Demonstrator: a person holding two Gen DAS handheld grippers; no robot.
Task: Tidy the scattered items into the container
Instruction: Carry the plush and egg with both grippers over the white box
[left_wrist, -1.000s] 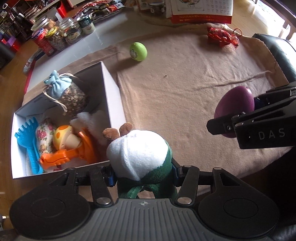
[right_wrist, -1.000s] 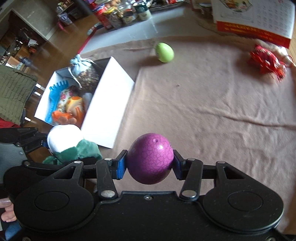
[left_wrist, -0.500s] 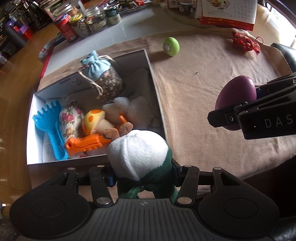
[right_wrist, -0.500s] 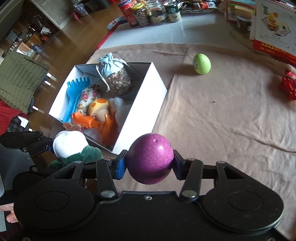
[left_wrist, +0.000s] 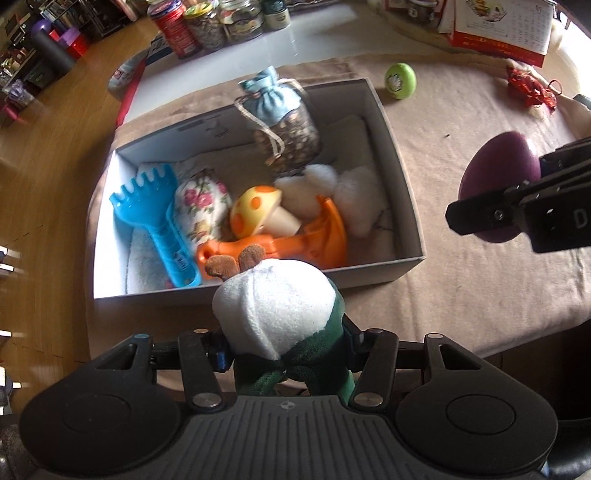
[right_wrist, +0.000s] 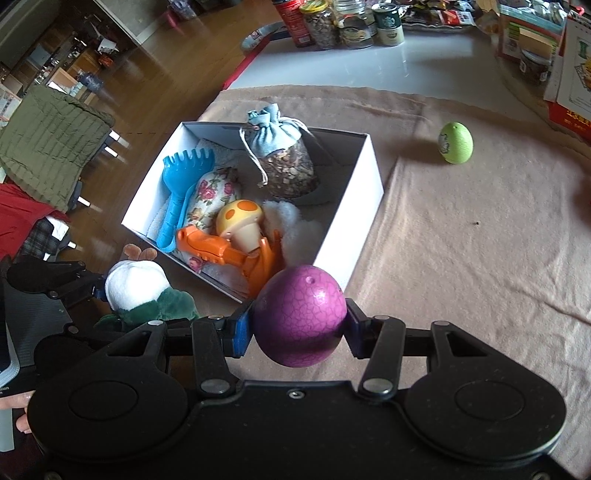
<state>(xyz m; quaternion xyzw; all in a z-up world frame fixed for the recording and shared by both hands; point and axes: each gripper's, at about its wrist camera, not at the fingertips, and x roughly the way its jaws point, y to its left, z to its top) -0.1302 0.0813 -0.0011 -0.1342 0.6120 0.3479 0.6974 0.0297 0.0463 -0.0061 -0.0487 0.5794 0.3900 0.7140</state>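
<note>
My left gripper (left_wrist: 282, 349) is shut on a white and green plush toy (left_wrist: 275, 306), held just in front of the near wall of the white box (left_wrist: 400, 184). My right gripper (right_wrist: 299, 326) is shut on a purple egg (right_wrist: 300, 314), held above the cloth by the box's near right corner (right_wrist: 364, 206); the egg also shows in the left wrist view (left_wrist: 498, 184). The box holds a blue rake (left_wrist: 155, 210), a floral pouch (left_wrist: 201, 201), a mushroom toy (left_wrist: 258, 212), an orange shovel (left_wrist: 280, 243) and a blue-topped bag (left_wrist: 280, 122). A green egg (left_wrist: 400, 80) and a red ornament (left_wrist: 532, 90) lie on the cloth.
A beige cloth (right_wrist: 480, 240) covers the table. Jars and a red can (right_wrist: 325, 18) stand on the white surface behind the box. A calendar and boxes (left_wrist: 498, 26) stand at the far right. The table edge and wooden floor (left_wrist: 44, 184) lie left of the box.
Both grippers have moved left with their loads, so the box now sits more centred and fully open to view. Both loads stay gripped.
</note>
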